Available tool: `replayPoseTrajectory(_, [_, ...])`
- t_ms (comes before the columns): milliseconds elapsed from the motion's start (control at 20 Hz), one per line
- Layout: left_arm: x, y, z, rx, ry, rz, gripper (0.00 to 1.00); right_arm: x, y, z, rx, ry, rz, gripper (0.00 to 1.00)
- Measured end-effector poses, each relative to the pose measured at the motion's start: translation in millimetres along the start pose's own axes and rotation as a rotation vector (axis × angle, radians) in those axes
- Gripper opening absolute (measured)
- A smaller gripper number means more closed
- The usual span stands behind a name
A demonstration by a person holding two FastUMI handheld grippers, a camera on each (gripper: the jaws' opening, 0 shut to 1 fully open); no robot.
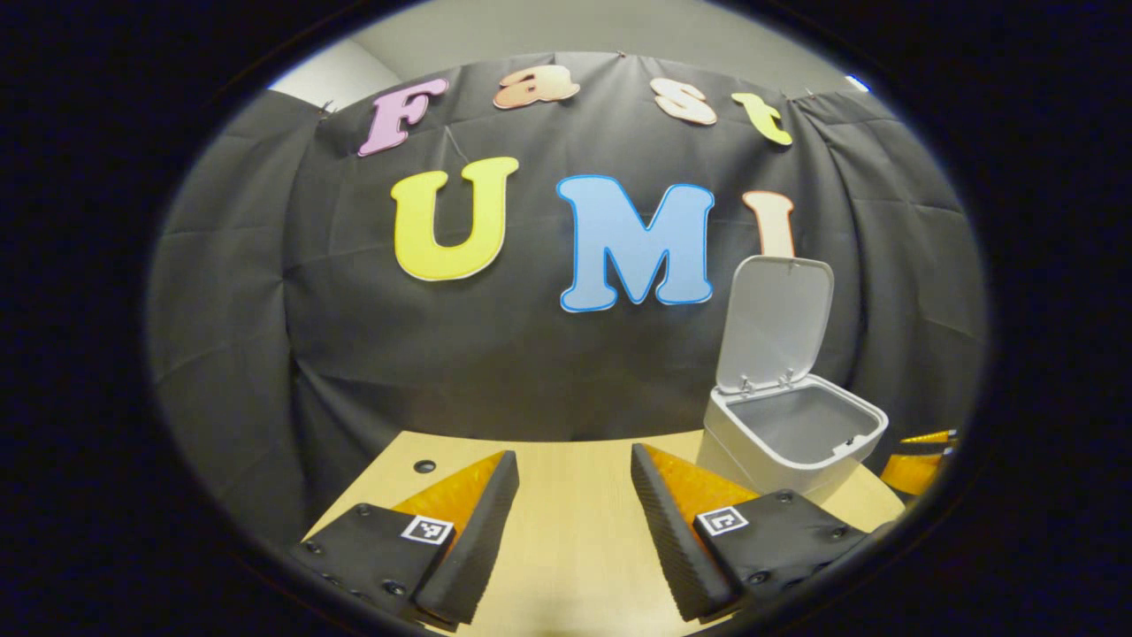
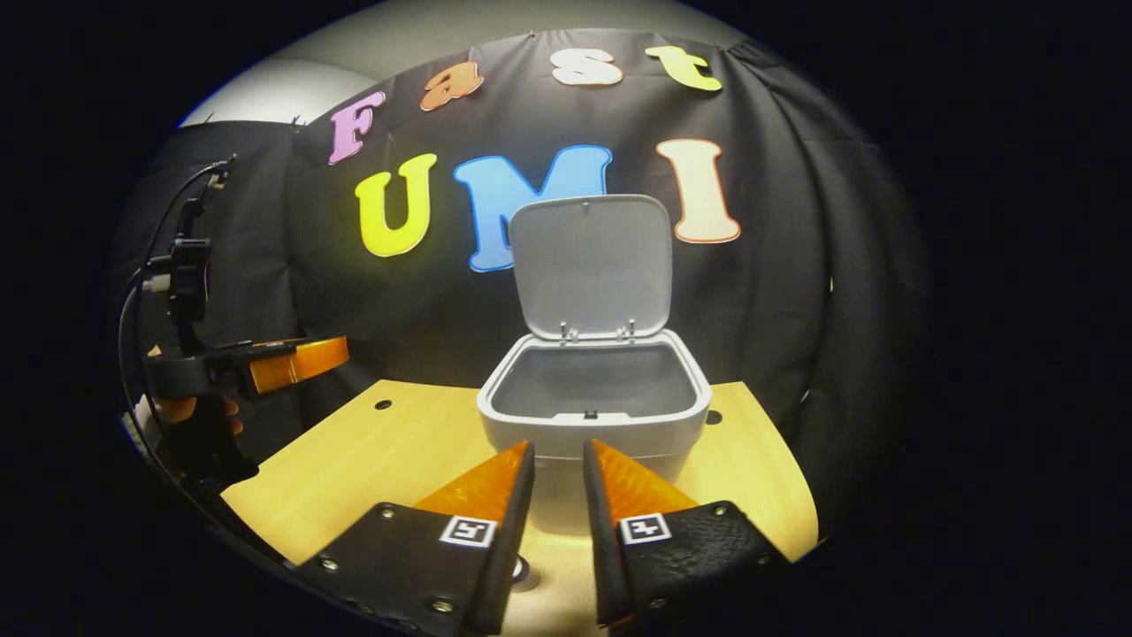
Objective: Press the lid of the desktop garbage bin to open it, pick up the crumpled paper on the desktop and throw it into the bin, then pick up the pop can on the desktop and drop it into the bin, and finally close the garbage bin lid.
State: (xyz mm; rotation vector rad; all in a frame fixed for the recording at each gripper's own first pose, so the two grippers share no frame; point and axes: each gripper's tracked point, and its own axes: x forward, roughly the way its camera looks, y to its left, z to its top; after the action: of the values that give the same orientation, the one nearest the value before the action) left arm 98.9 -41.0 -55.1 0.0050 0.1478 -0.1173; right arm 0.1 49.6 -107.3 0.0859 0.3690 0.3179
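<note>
The white desktop bin (image 2: 594, 416) stands on the wooden table with its lid (image 2: 591, 265) swung up against the black cloth. The part of its inside that shows is bare grey. My right gripper (image 2: 559, 464) hovers just in front of the bin's front wall, open by a narrow gap with nothing between its fingers. In the left gripper view the bin (image 1: 790, 435) sits to the right with its lid (image 1: 776, 323) up. My left gripper (image 1: 573, 471) is open wide over bare tabletop, left of the bin. The right gripper view shows the left gripper (image 2: 309, 358) side-on, held up by a hand (image 2: 190, 411).
The table (image 2: 371, 451) is light wood with small dark holes (image 2: 382, 404) near its back edge, which meets the cloth wall. A small silvery ring (image 2: 523, 573) lies low between the right fingers. The other gripper (image 1: 924, 453) peeks in beyond the bin.
</note>
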Motion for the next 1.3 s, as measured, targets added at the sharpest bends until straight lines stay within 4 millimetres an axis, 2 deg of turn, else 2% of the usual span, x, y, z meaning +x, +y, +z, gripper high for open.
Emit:
replayPoseTrajectory(50, [-2,1,0,-0.003,-0.003,0.004,0.92,1,3,-7,-0.003,0.021,0.012,0.55])
replayPoseTrajectory(100, [-3,2,0,-0.006,-0.003,0.007,0.92,3,7,-15,-0.004,0.041,0.030,0.60])
replayPoseTrajectory(200, [-5,1,-2,-0.015,-0.001,0.008,0.92,8,16,-35,-0.008,0.102,0.071,0.78])
replayPoseTrajectory(250, [-6,1,-3,-0.020,0.001,0.009,0.92,11,19,-46,-0.013,0.130,0.082,1.00])
replayPoseTrajectory(350, [-7,2,-5,-0.031,0.003,0.014,0.92,10,23,-62,-0.025,0.178,0.105,0.99])
replayPoseTrajectory(400, [-7,3,-5,-0.036,0.004,0.017,0.85,10,26,-72,-0.035,0.204,0.116,0.99])
replayPoseTrajectory(500, [-8,4,-7,-0.040,0.005,0.023,0.81,14,33,-92,-0.057,0.250,0.138,0.99])
replayPoseTrajectory(650, [-12,8,-10,-0.043,0.007,0.033,0.92,21,39,-119,-0.093,0.315,0.166,0.99])
replayPoseTrajectory(700, [-14,12,-11,-0.046,0.007,0.036,0.92,23,41,-127,-0.106,0.335,0.173,0.99])
replayPoseTrajectory(750, [-15,13,-11,-0.048,0.008,0.038,0.85,25,43,-135,-0.117,0.354,0.179,0.99])
replayPoseTrajectory(800, [-15,14,-12,-0.050,0.009,0.041,0.85,28,45,-145,-0.127,0.375,0.184,0.99])
replayPoseTrajectory(850, [-17,15,-13,-0.051,0.010,0.043,0.92,31,45,-153,-0.137,0.395,0.185,0.99])
replayPoseTrajectory(900, [-17,16,-14,-0.051,0.011,0.045,0.92,35,45,-161,-0.146,0.417,0.187,0.99])
replayPoseTrajectory(950, [-18,17,-14,-0.051,0.012,0.048,0.85,38,47,-168,-0.155,0.436,0.186,0.99])
replayPoseTrajectory(1000, [-20,18,-15,-0.052,0.013,0.050,0.92,40,47,-176,-0.164,0.458,0.187,0.99])
replayPoseTrajectory(1050, [-20,21,-15,-0.053,0.013,0.053,0.92,43,47,-185,-0.173,0.478,0.186,0.99])
replayPoseTrajectory(1300, [-22,27,-16,-0.054,0.017,0.063,0.92,48,46,-204,-0.209,0.533,0.184,0.99])
